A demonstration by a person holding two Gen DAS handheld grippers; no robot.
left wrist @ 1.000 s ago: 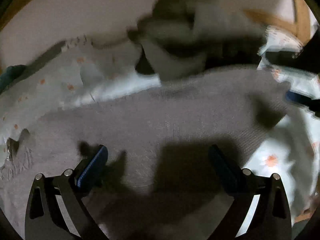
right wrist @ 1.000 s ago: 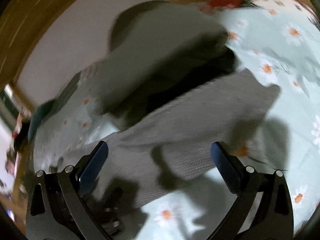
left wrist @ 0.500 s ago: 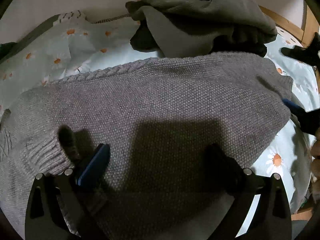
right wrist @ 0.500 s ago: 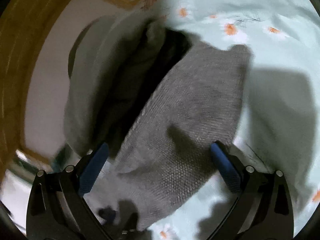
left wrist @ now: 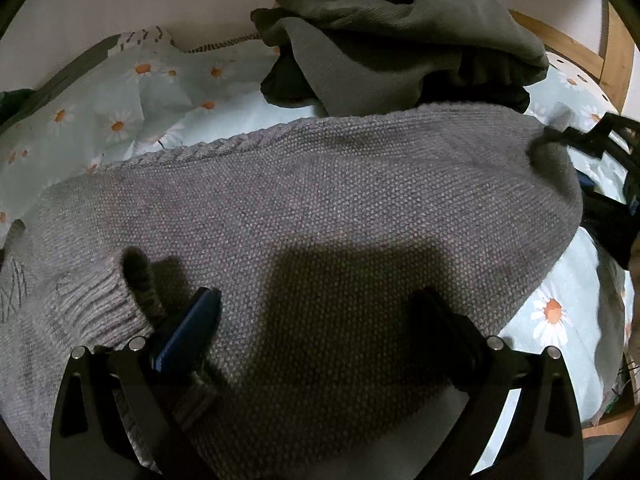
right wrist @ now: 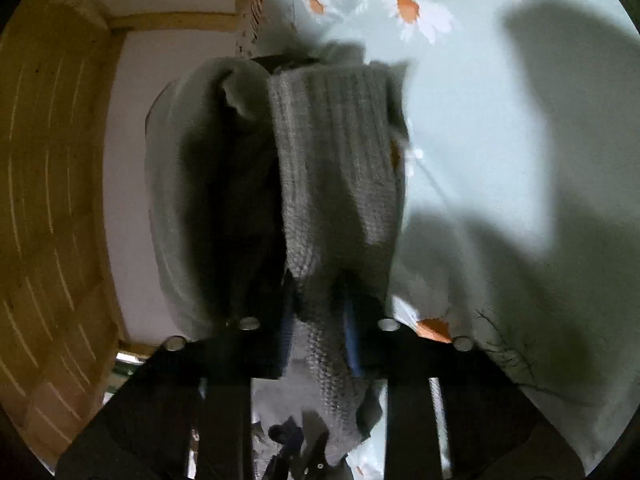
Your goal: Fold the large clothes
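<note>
A grey knitted sweater (left wrist: 320,208) lies spread over a daisy-print bed sheet (left wrist: 120,120). My left gripper (left wrist: 316,320) hovers open just over it, the blue left pad beside a ribbed cuff (left wrist: 116,304). In the right wrist view, my right gripper (right wrist: 320,332) is rolled onto its side and its jaws are closing, with the pads pressing a fold of the sweater's edge (right wrist: 336,160) between them. At the right edge of the left wrist view the right gripper (left wrist: 600,148) shows as a dark shape at the sweater's bunched corner.
A heap of olive-green clothing (left wrist: 400,40) sits at the back against the wall, right behind the sweater, and is also in the right wrist view (right wrist: 192,180). A wooden bed frame (left wrist: 616,40) borders the bed on the right. Wooden panelling (right wrist: 48,200) fills the right wrist view's left side.
The right gripper rolled onto its side, dropped to the sweater's edge and went from wide open to pinching the knit. The left gripper stays open over the sweater.
</note>
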